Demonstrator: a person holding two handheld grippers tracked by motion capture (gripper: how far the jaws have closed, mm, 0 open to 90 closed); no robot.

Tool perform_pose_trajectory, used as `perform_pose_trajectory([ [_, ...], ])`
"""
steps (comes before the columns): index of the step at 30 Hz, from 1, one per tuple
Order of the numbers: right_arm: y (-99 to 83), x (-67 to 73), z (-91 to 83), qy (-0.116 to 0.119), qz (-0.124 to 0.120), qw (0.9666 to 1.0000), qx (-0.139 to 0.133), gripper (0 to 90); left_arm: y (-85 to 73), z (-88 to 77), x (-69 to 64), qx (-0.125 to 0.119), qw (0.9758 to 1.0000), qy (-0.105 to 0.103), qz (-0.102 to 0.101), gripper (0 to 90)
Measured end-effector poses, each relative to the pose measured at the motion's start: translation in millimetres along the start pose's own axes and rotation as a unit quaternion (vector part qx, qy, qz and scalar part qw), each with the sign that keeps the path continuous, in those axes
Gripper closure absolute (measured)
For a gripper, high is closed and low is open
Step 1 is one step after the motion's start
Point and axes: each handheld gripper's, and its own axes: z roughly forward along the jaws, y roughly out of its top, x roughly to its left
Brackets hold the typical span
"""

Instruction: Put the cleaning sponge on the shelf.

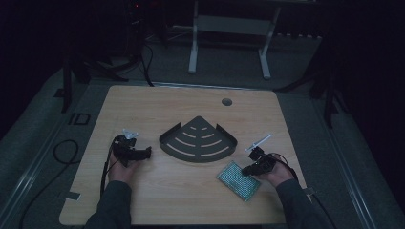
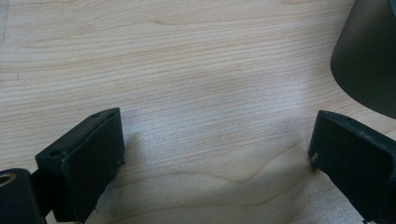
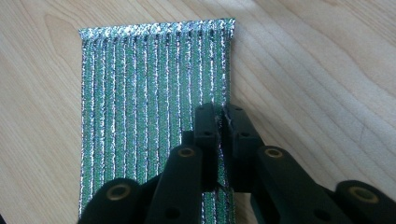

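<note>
Around the dark corner shelf [image 1: 198,141] at the table's [image 1: 143,200] middle, bare wood lies open behind it and in front of it. To its left my left gripper [image 1: 136,153] has jaws apart over bare wood, the shelf's wall just beside. To its right front, the green mat [image 1: 238,180] and a white pen [image 1: 258,142] narrow my passage

No text, label, brand, number or sign can be read in any view. Nothing legible is carried by the wooden table [image 1: 191,183], and no printing is seen on anything lying on it.
</note>
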Motion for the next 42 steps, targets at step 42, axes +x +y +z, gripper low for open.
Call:
perform_pose_trajectory([
  [42,4.9,3.6,-39.9,-0.044,-0.005,0.9983,-0.038,89.7,0.0,0.0,0.1,0.000,1.0000,0.000,0.000,3.8],
])
